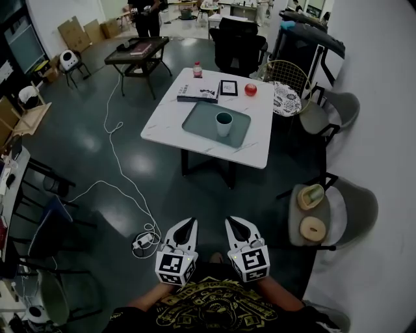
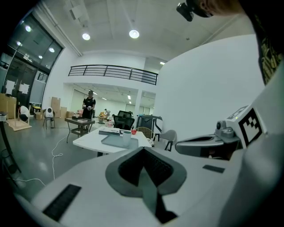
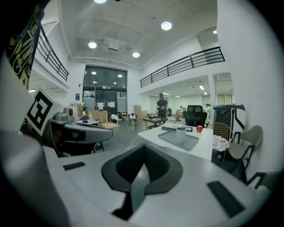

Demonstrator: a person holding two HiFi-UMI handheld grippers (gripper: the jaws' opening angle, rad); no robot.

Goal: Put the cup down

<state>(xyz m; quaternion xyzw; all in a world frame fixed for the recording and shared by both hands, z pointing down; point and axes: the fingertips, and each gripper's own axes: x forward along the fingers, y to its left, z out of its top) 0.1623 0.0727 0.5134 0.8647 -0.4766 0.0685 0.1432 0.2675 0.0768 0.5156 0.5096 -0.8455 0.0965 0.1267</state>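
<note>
A pale cup [image 1: 223, 123] stands upright on a grey tray [image 1: 198, 123] on the white table [image 1: 260, 140], well ahead of me. Both grippers hang close to my body, far short of the table. My left gripper [image 1: 188, 226] is shut with nothing in it, and so is my right gripper [image 1: 234, 224]. The cup [image 2: 127, 138] shows small and distant in the left gripper view, and the cup [image 3: 180, 135] on its tray [image 3: 188, 142] shows likewise in the right gripper view.
On the table lie a book [image 1: 197, 93], a framed card [image 1: 228, 88], a red apple [image 1: 250, 90] and a bottle [image 1: 197, 69]. Chairs [image 1: 325, 214] stand to the right, a black chair [image 1: 239, 45] behind. A white cable [image 1: 123, 169] runs across the floor. A person [image 1: 148, 16] stands by a dark table [image 1: 135, 52].
</note>
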